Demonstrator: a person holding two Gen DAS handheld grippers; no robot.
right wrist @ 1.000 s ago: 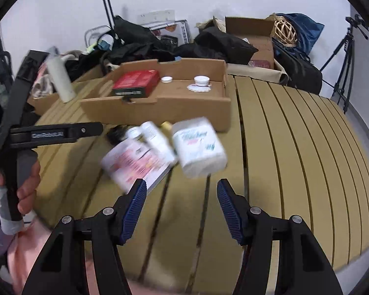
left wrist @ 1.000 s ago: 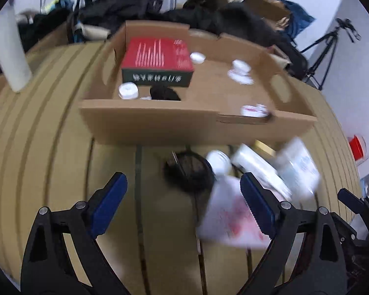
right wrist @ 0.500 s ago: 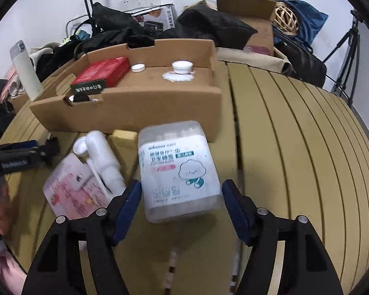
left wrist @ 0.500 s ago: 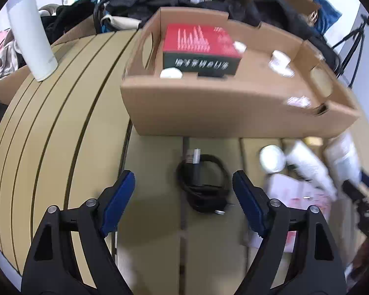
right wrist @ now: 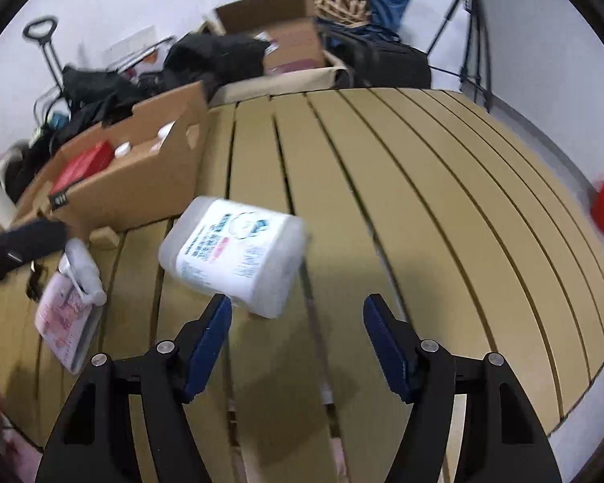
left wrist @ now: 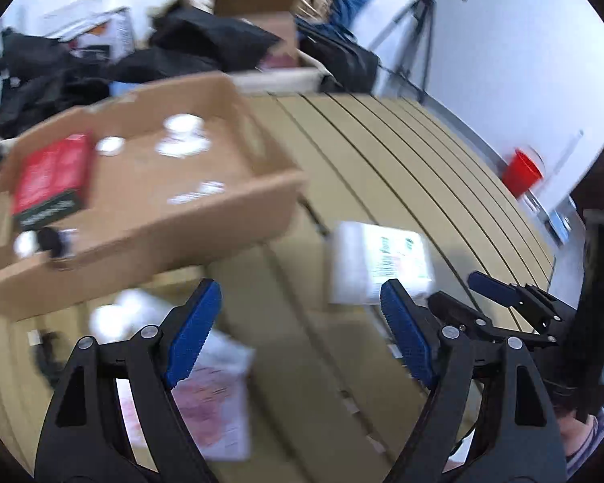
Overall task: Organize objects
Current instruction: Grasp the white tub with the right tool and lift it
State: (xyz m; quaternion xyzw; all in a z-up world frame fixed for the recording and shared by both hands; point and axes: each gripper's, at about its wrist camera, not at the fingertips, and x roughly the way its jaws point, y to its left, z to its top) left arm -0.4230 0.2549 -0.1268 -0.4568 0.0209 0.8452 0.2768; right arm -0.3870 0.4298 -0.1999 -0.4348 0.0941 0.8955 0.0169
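Note:
A white cotton-swab tub (right wrist: 233, 255) lies on its side on the slatted table, just ahead and left of my open, empty right gripper (right wrist: 298, 342). It also shows in the left wrist view (left wrist: 378, 265), ahead of my open, empty left gripper (left wrist: 302, 332). A cardboard box (left wrist: 149, 225) holds a red box (left wrist: 52, 177) and small white jars (left wrist: 181, 126). A pink-printed packet (right wrist: 66, 322), a white tube (right wrist: 82, 271) and a black cable (left wrist: 46, 356) lie on the table before the box.
The right gripper's tips (left wrist: 503, 294) show at the right of the left wrist view. Bags, a second cardboard box (right wrist: 278, 36) and a tripod (right wrist: 475, 32) stand behind the table. A red cup (left wrist: 521, 171) stands past the table's right edge.
Both views have swung to the right. The tub now lies left of the right gripper instead of between its fingers. The left gripper has moved from over the cable toward the tub.

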